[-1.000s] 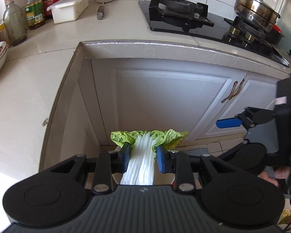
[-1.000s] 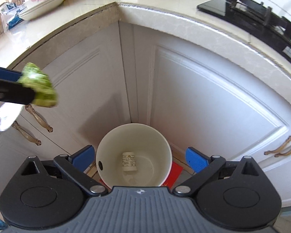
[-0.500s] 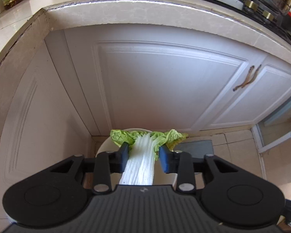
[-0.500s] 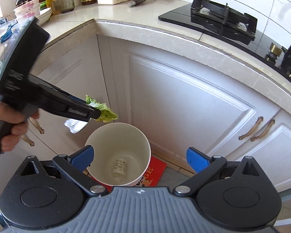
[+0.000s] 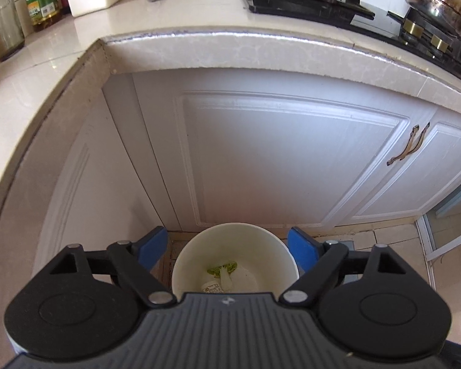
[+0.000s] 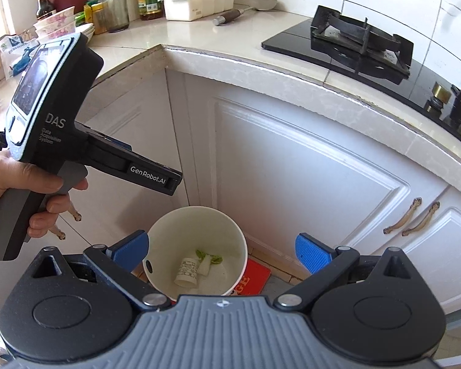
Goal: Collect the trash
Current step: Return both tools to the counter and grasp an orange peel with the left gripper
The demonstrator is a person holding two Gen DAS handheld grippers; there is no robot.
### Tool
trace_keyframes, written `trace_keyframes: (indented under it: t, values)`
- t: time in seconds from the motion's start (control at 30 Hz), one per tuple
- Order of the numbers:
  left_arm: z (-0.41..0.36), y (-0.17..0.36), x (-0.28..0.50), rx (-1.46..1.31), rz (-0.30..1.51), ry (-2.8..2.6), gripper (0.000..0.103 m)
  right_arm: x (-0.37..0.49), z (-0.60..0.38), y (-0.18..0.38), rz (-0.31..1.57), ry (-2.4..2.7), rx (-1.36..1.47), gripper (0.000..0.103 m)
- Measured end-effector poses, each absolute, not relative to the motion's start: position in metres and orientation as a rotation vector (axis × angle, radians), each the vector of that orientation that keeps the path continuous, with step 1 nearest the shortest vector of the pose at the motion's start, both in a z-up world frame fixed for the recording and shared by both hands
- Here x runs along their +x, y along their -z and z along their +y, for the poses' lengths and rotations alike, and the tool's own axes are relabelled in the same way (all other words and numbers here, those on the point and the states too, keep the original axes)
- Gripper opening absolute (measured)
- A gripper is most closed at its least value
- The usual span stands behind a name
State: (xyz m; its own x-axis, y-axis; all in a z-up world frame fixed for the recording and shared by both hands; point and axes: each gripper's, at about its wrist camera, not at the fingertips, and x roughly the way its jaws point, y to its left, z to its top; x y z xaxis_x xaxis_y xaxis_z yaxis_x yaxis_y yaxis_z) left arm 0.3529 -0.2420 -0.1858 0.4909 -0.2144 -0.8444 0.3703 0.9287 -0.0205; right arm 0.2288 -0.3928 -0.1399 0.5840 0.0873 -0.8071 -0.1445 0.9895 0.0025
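We see the white trash bin [image 5: 181, 264] on the floor below the counter [image 5: 261, 52]. Our left gripper [image 5: 227, 246] hangs over it, jaws just spread wide with nothing between them; the right gripper [image 6: 221, 250] is likewise wide and empty. The cabbage leaf [image 5: 223, 272], white-stemmed with a crinkled green edge, lies at the bin's bottom beside a small paper cup [image 6: 187, 272].

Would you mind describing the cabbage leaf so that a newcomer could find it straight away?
Start at the inner corner of the white kitchen cabinets, where a white bin stands on the floor. The cabbage leaf lies at the bottom of it, beside a small printed cup. It is the only green thing in there, with a pale stem.
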Motion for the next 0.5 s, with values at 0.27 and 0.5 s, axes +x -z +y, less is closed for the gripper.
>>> trace_keyframes:
  t: [0.27,0.5]
  values:
    - [-0.224,0.151,0.332,0.172,0.945,0.324,0.087,0.233,-0.377,0.131,0.922,-0.181,-0.102,0.103]
    - [-0.194,0.113,0.310,0.146,0.889,0.269,0.088,0.234,-0.363,0.113,0.890,-0.221,-0.137,0.103]
